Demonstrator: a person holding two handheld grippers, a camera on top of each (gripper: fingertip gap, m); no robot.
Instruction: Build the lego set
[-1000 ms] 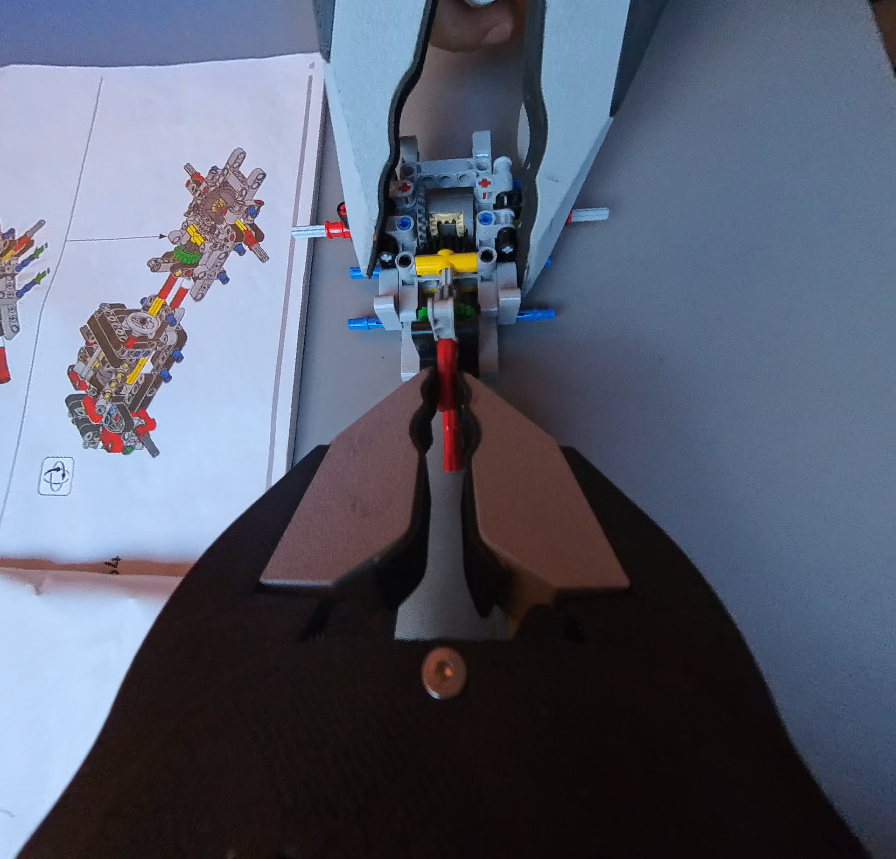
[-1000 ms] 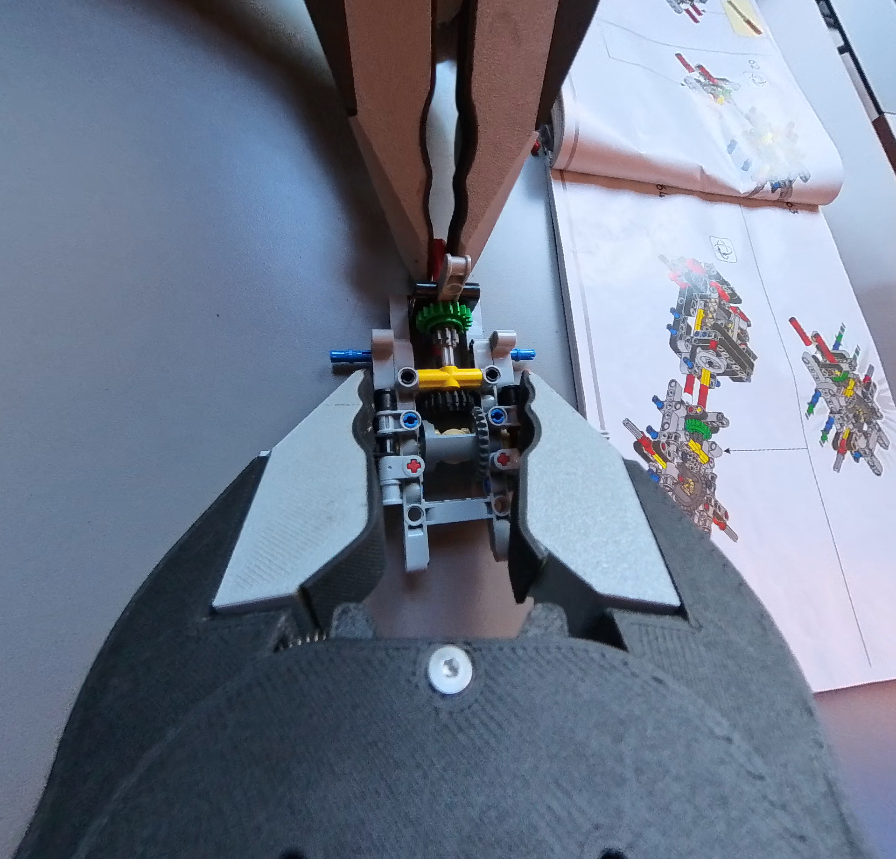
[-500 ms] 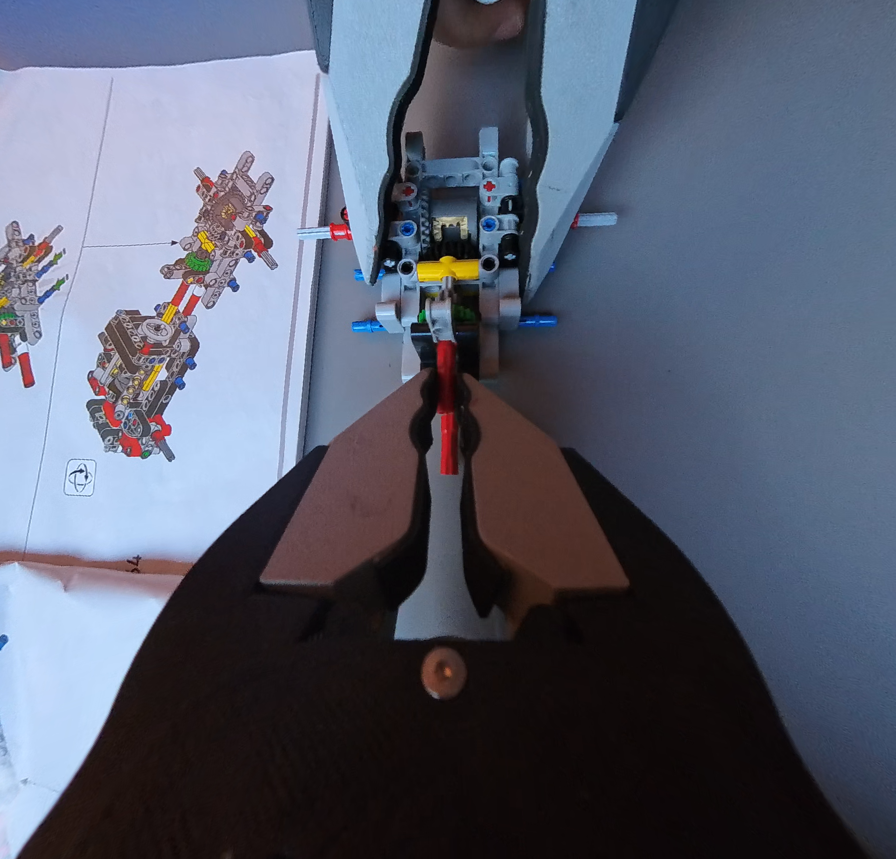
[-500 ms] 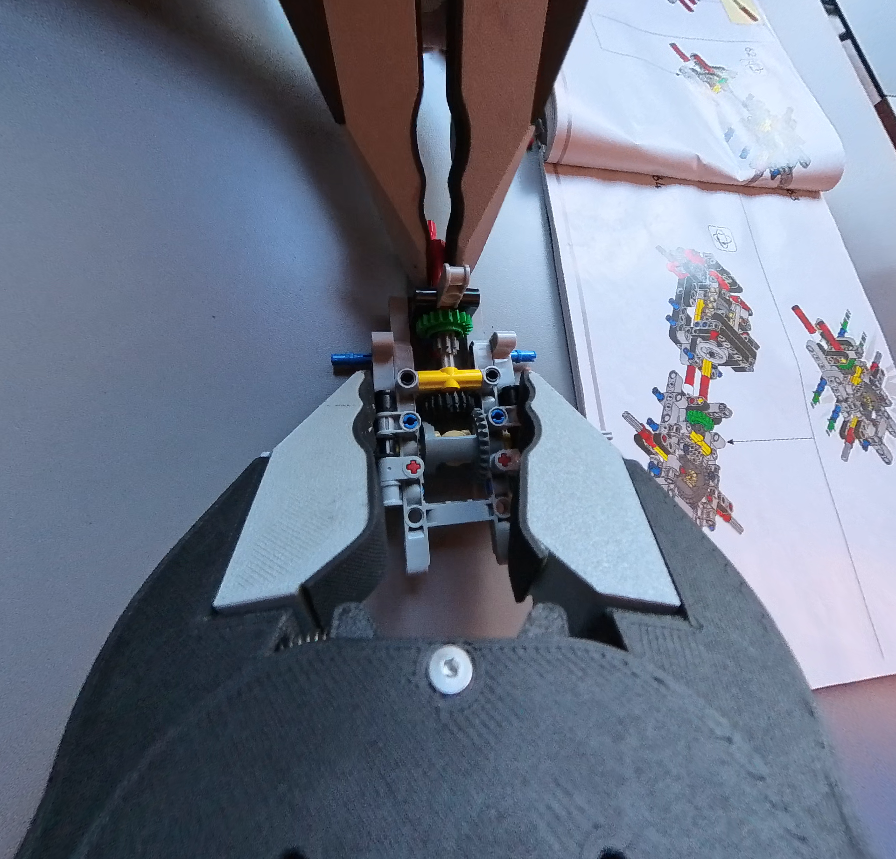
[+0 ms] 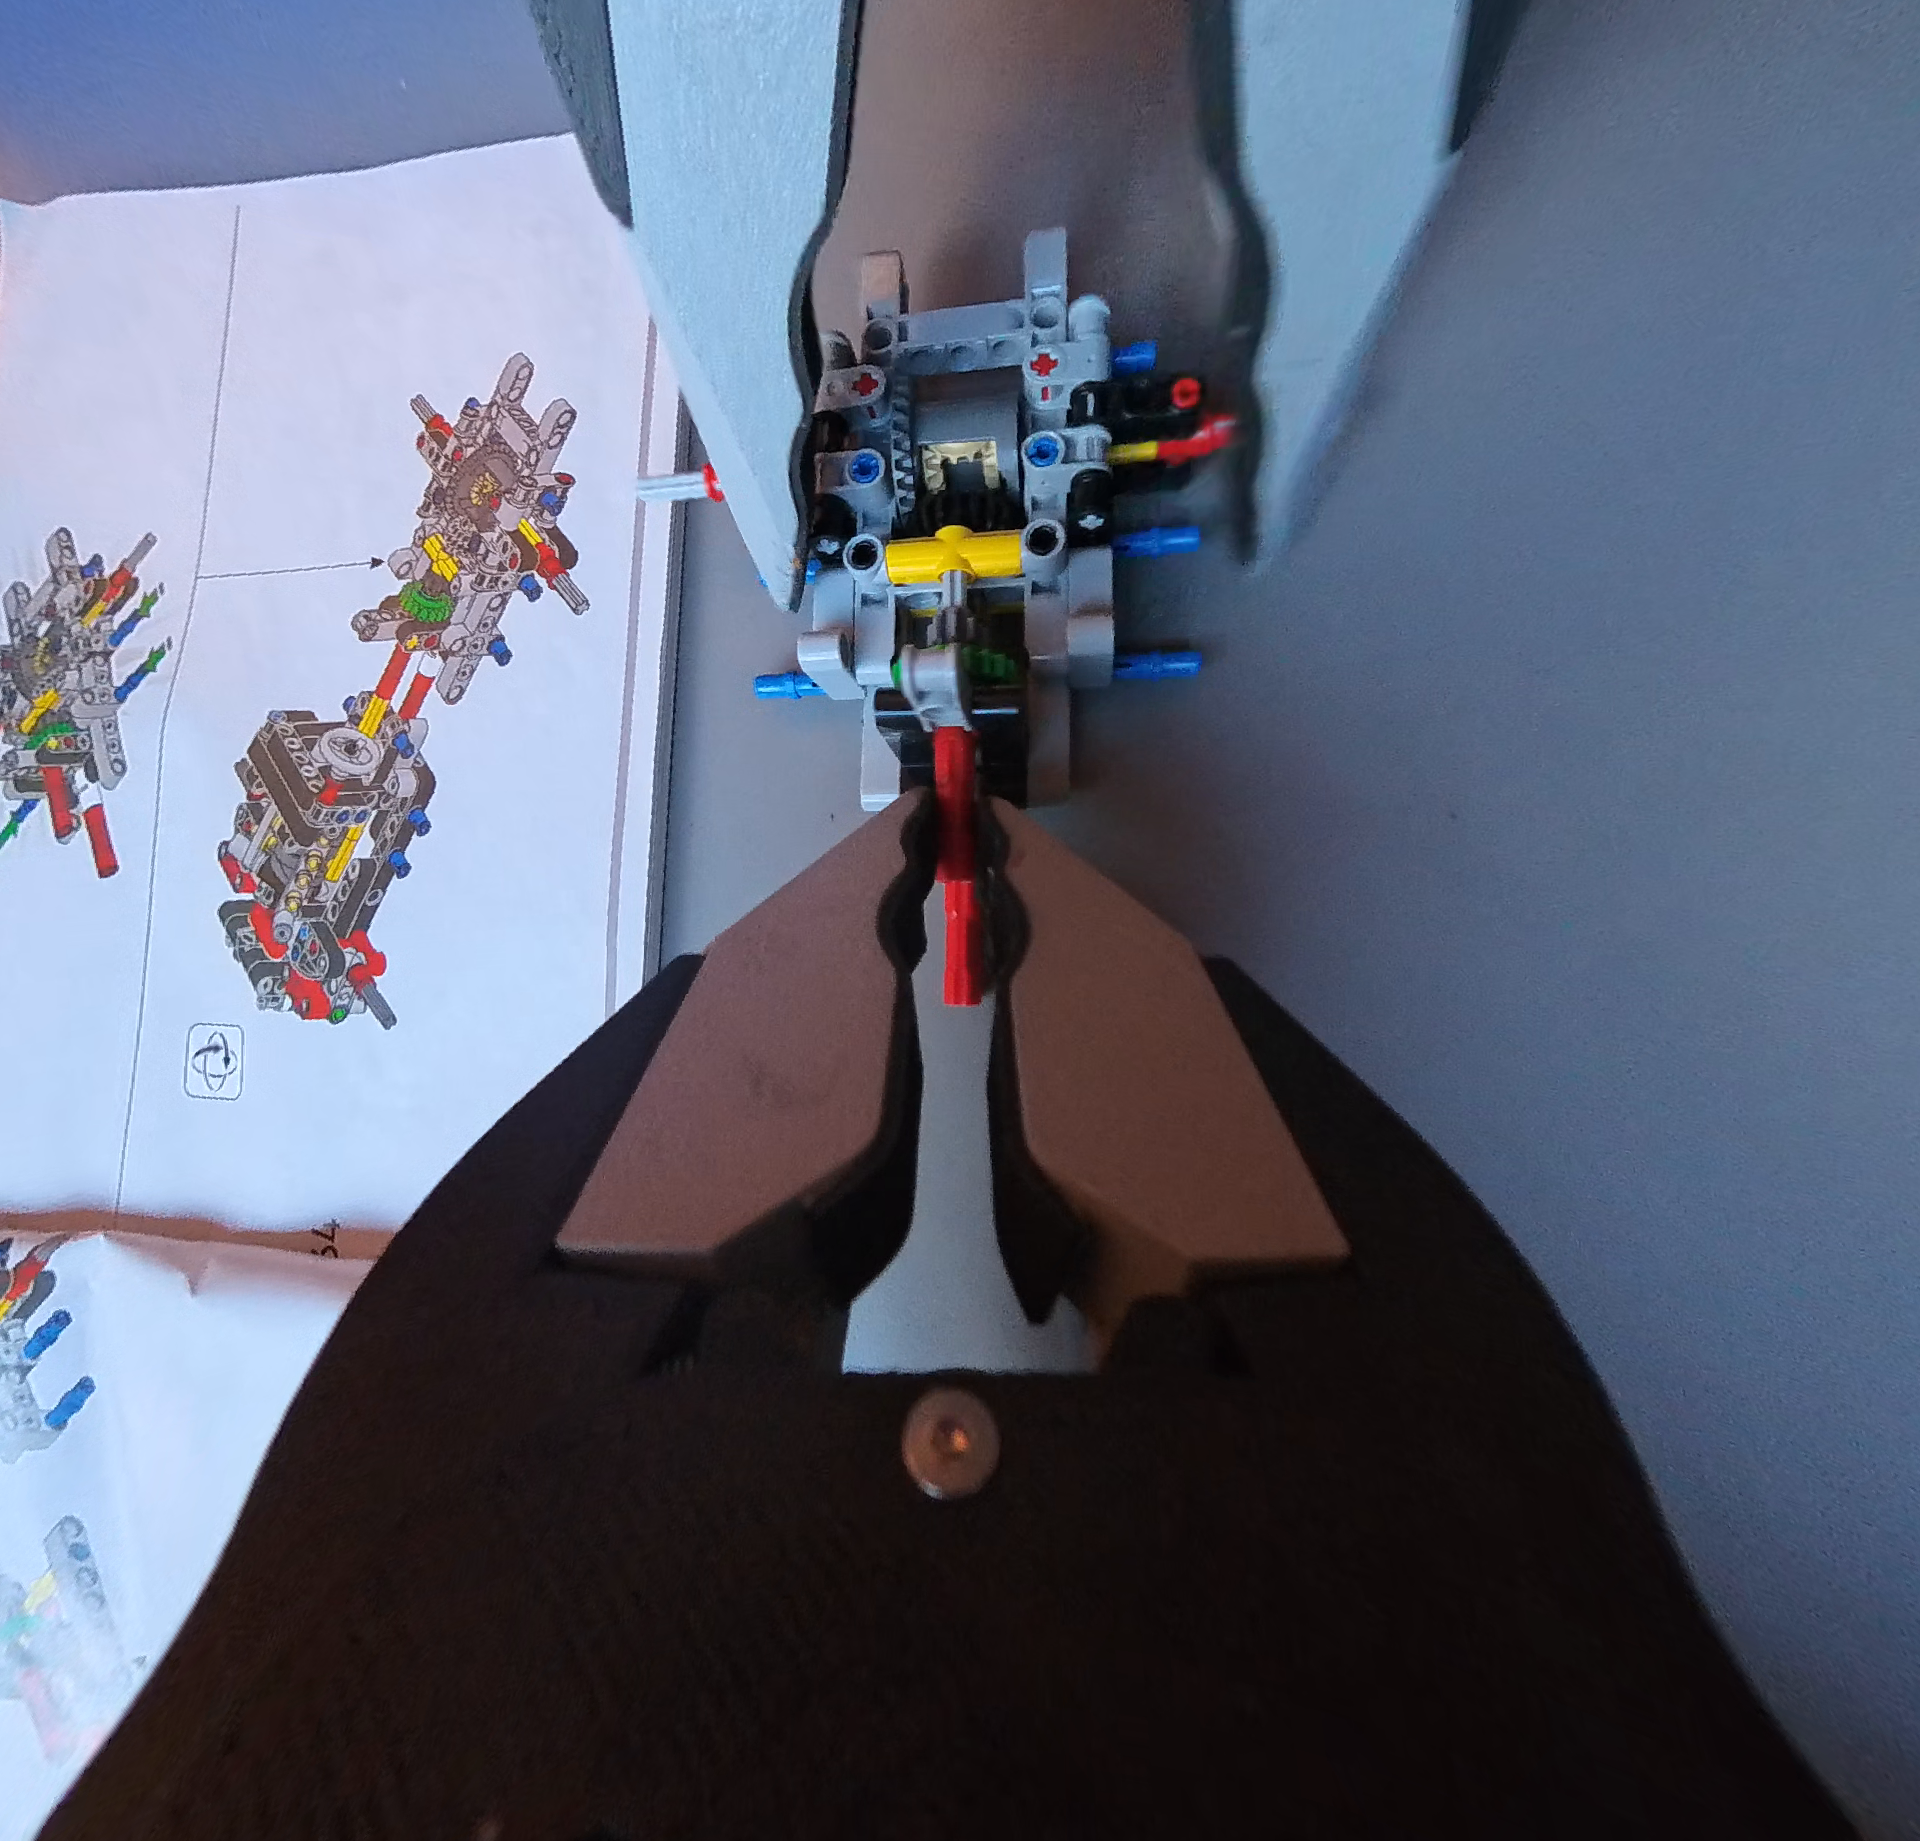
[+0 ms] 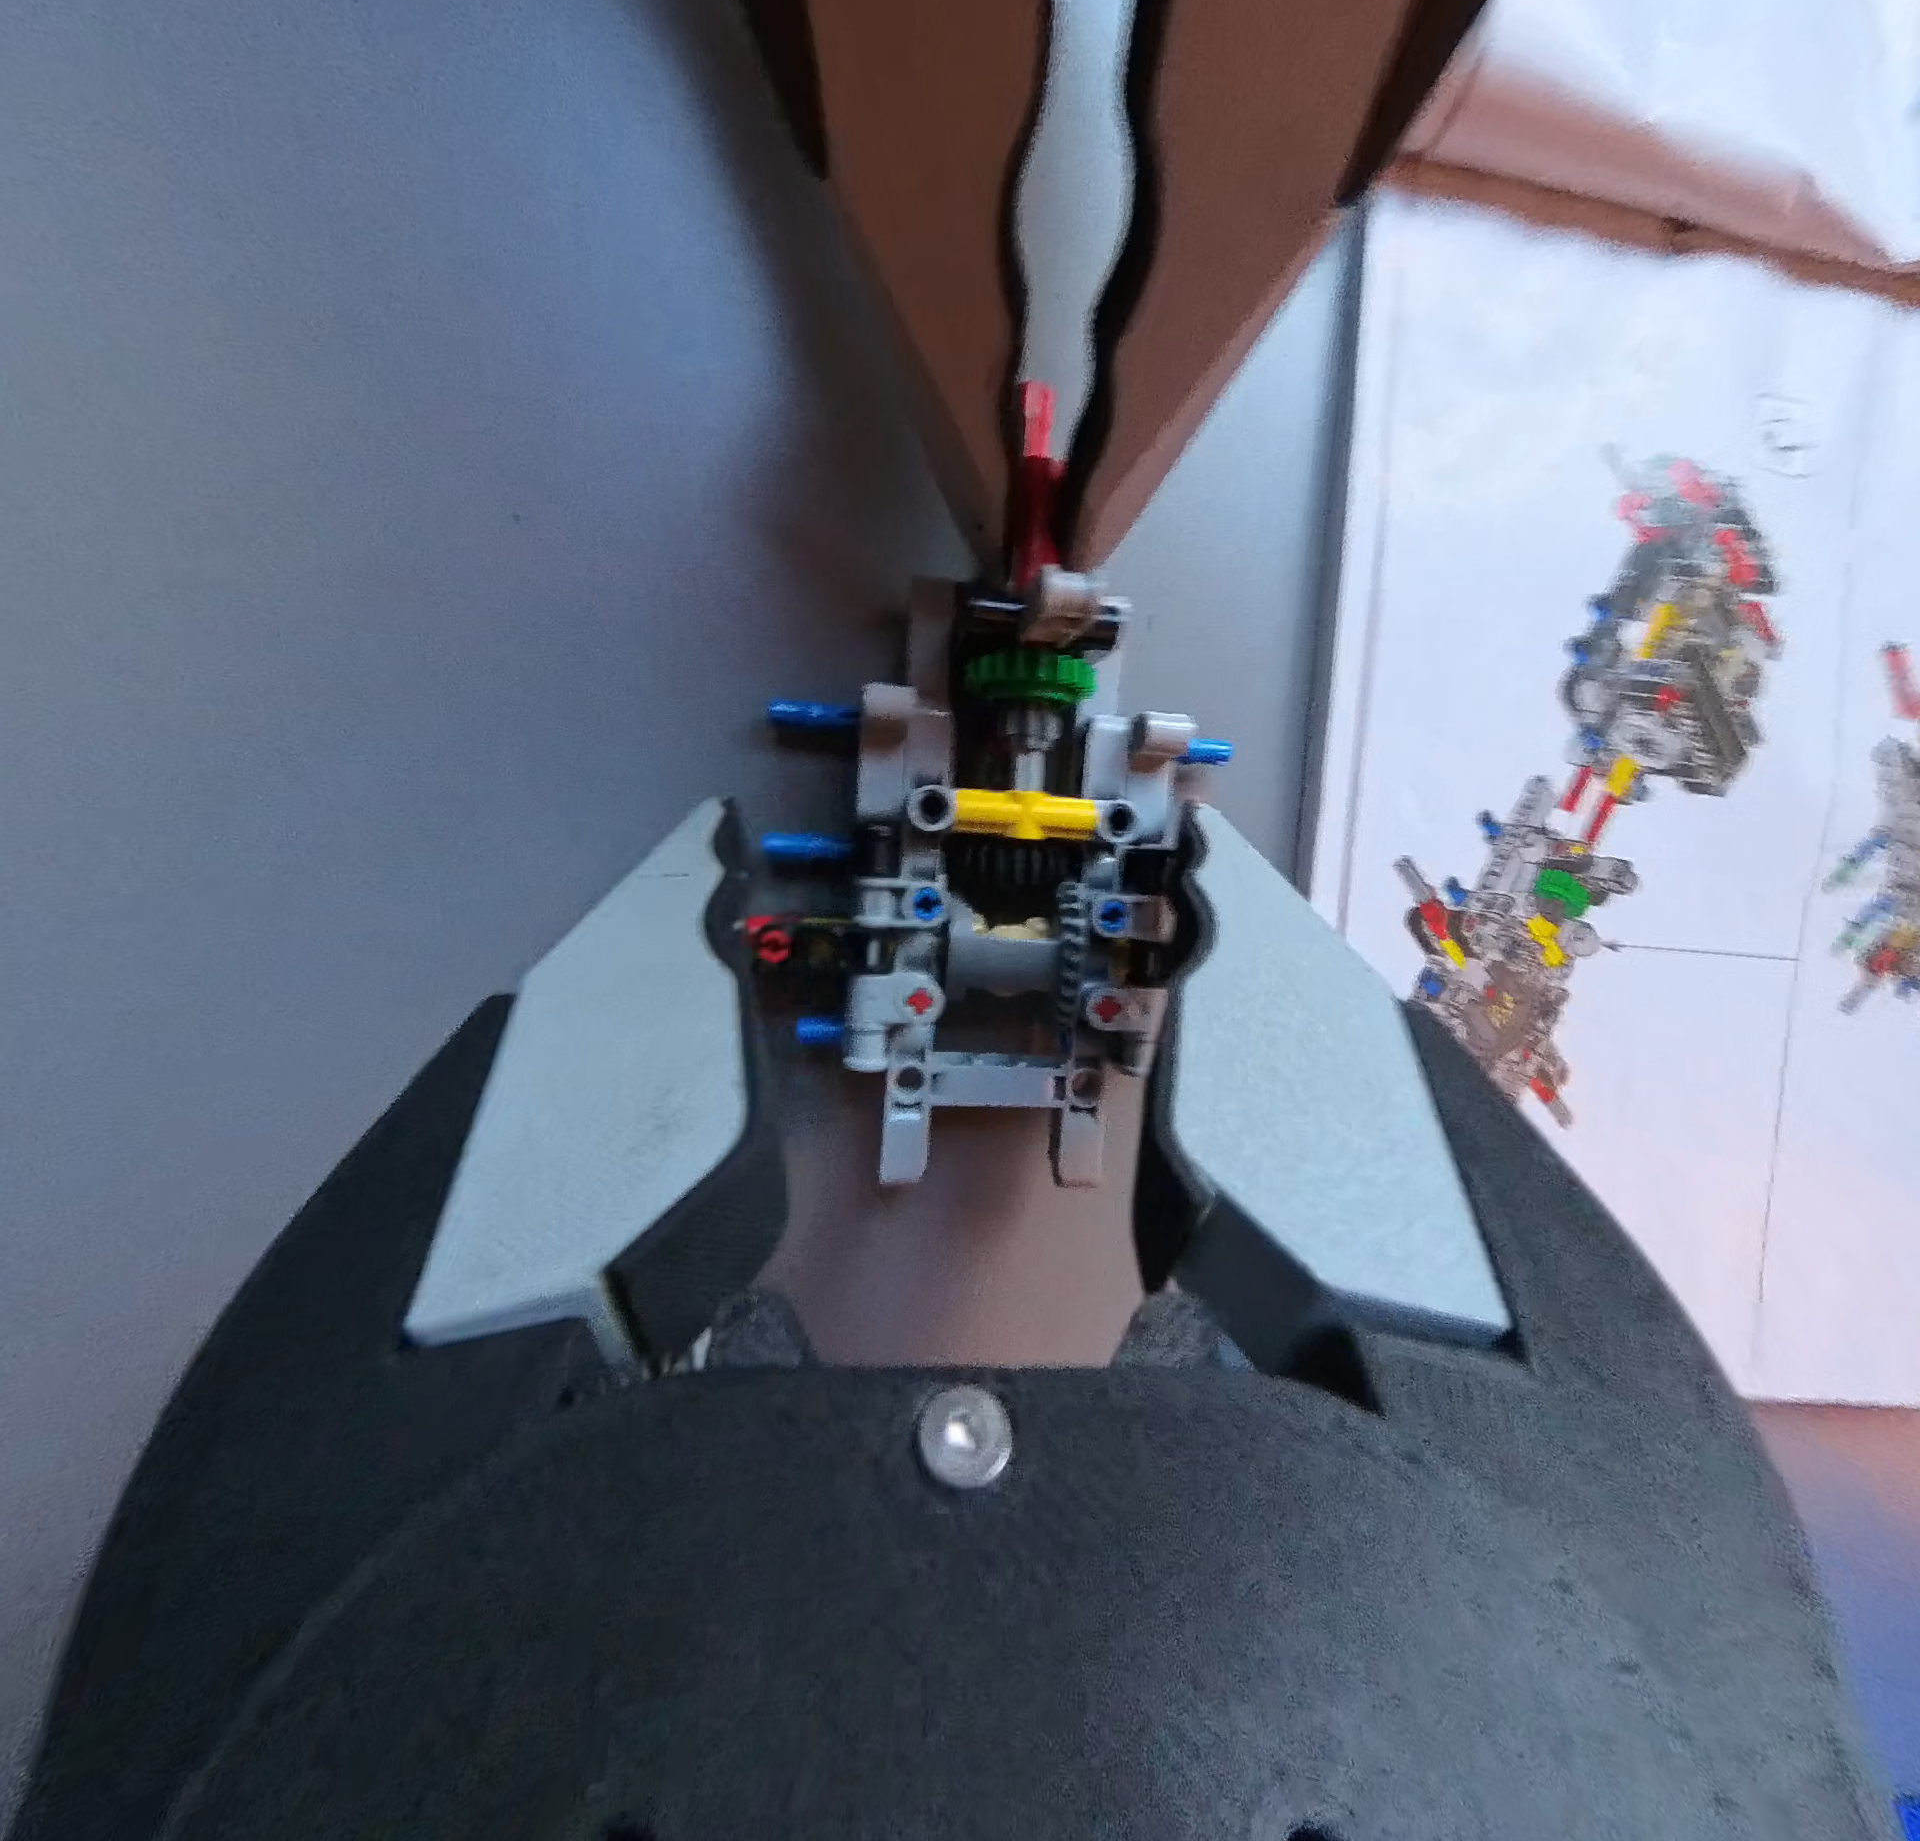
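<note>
Brick assembly sits on the grey table just beside the instruction booklet, its red axle pinched tight between the left gripper's brown fingers. Right gripper straddles the grey frame with jaws spread wide, one pad clearly off the side pins, the other close against the frame.

A plain grey worktop carries a brick model out on its open surface, with an open instruction booklet lying flat just beside it.
</note>
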